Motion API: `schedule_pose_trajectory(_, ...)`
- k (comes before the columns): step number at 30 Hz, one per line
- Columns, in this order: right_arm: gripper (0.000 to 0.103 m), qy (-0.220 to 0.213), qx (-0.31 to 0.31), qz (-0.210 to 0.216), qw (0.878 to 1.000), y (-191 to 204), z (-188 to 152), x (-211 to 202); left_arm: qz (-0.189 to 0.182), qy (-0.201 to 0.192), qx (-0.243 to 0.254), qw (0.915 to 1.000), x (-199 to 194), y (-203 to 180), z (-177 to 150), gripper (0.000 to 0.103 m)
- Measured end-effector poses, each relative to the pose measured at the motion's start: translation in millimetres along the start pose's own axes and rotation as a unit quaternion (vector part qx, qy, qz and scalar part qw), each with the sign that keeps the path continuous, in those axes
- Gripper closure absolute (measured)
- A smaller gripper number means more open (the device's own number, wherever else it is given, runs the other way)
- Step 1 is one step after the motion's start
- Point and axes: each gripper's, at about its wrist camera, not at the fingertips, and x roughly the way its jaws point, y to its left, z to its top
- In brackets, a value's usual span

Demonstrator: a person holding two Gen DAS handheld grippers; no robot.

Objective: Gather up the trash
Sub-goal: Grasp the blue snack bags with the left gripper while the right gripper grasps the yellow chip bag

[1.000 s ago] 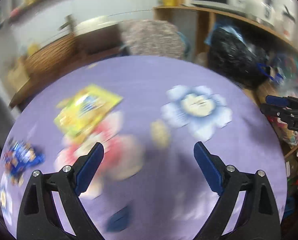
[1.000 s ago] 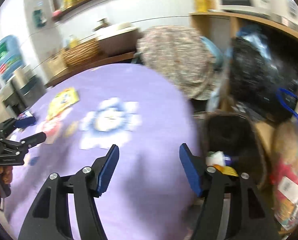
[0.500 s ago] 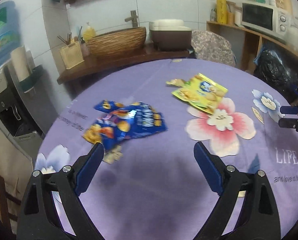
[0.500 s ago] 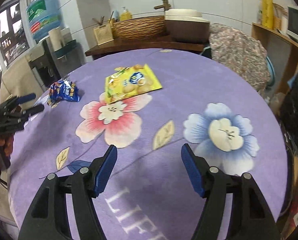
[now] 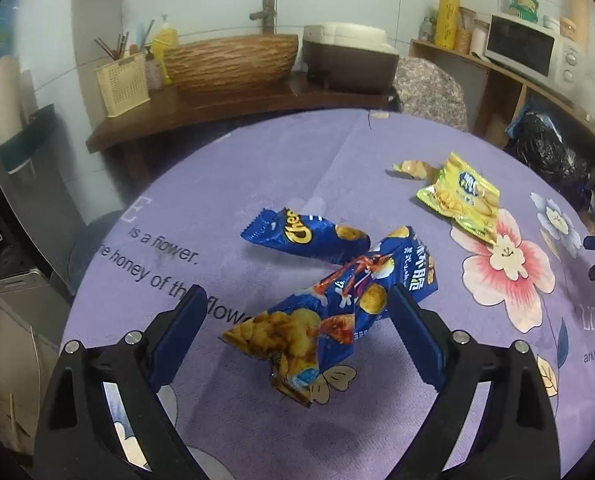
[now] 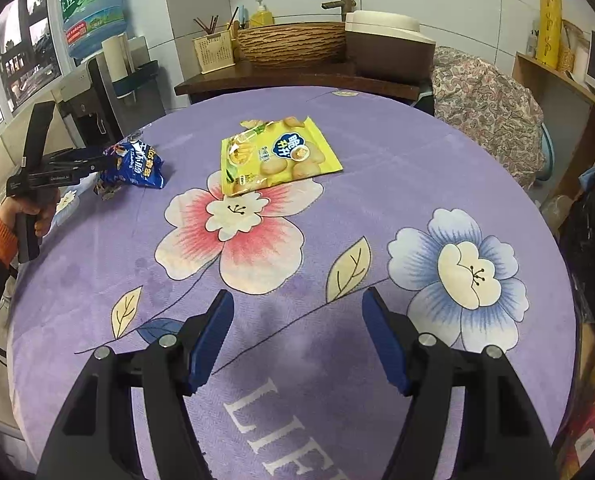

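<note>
Your left claw is hovering with its blue pads spread wide on either side of a crumpled blue chip bag, and neither pad is touching the foil. That bag is lying on the purple flowered desk, near your left claw, with its torn orange end pointing toward you. A second blue snack wrapper is resting just beyond it, touching it at the far side. Farther right, a yellow chip bag is lying flat, its near corner overlapping the pink printed flower, and a small torn yellow scrap is sitting just beside its far left corner.

Your right claw is also standing spread, with nothing between its pads, and it is hanging over bare cloth near the printed leaf. From there the yellow chip bag is lying well ahead, toward the far middle of the desk. At the far left you are gripping the handle of the left claw with your left hand, an orange cuff showing at the wrist, and the blue chip bag is sitting right at that claw's tips.
</note>
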Motion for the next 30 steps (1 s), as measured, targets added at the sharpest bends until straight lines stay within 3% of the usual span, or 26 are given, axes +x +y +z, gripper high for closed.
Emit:
schedule_pose_trajectory(3, 0.036, 0.002, 0.001, -0.002, 1.000, -1.4, 1.2, 4.3, -0.005, 0.018, 0.011, 0.9998, 7.4, -9.6, -0.7, 0.016)
schedule_pose_trajectory(7, 0.036, 0.008, -0.009, -0.001, 1.000, 3.4, 7.0, 14.3, -0.027, 0.030, -0.006, 0.9992, 7.3, -21.4, -6.8, 0.049)
schedule_pose_trajectory(10, 0.037, 0.014, -0.018, 0.005, 1.000, 8.4, 16.1, 27.8, -0.028, 0.032, 0.013, 0.9990, 1.6, -42.6, -13.4, 0.052)
schedule_pose_trajectory(14, 0.037, 0.015, -0.013, 0.009, 1.000, 9.7, 37.0, 49.2, -0.022, 0.031, 0.016, 0.9991, -4.9, -67.4, -17.7, 0.064)
schedule_pose_trajectory(20, 0.038, 0.017, 0.034, -0.003, 0.999, -12.5, 75.3, 86.0, -0.025, 0.029, 0.023, 0.9990, -10.9, -93.8, -23.1, 0.069)
schedule_pose_trajectory(30, 0.041, 0.020, 0.060, -0.003, 0.998, -29.9, 103.6, 123.4, -0.026, 0.021, 0.009, 0.9994, -11.4, -94.1, -27.1, 0.070)
